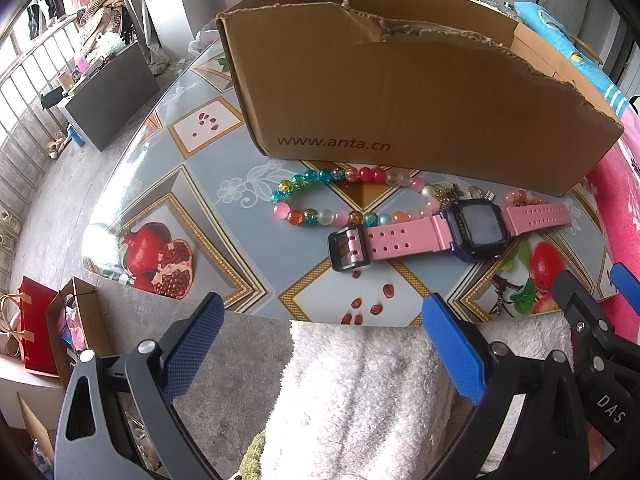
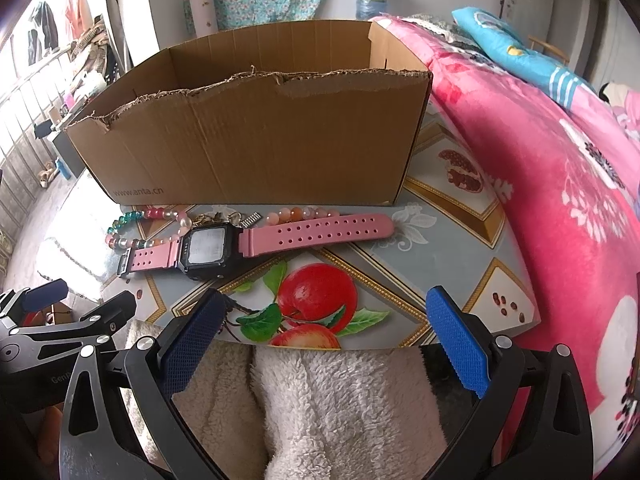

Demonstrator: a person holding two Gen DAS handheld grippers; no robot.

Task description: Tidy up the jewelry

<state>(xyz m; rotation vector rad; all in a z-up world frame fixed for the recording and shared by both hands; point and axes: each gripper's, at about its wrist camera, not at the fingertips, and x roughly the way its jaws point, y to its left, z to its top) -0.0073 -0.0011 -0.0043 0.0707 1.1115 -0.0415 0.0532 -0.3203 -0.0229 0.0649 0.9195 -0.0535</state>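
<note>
Task status: judged not yet begun. No jewelry is seen inside the cardboard box [image 2: 256, 148], though its floor is hidden behind the torn front wall, so this cannot be confirmed.

Left gripper [image 1: 320, 320]: jaws spread wide, nothing held; it is held back over the near table edge, above a white fleece cloth [image 1: 360, 392]. Right gripper [image 2: 324, 320]: likewise spread wide and empty, just short of the table edge.

Items, left wrist view: pink watch [image 1: 472, 228] lies flat on the tablecloth [image 1: 192, 208] at about 1 o'clock from the left gripper, strap extended. Beaded bracelet [image 1: 320, 196] lies just behind it toward 12 o'clock, touching or overlapping the strap near the watch face — exact contact cannot be resolved. Small gold trinkets [image 1: 452, 192] are bunched between watch face and box; they are too small to identify. A second run of peach beads [image 2: 296, 213] is seen along the box foot in the right wrist view.

Right wrist view: watch at 11 o'clock, box beyond at 12.

Remaining, as judged — all visible pieces are still to be picked up and placed, presumably in the box.
</note>
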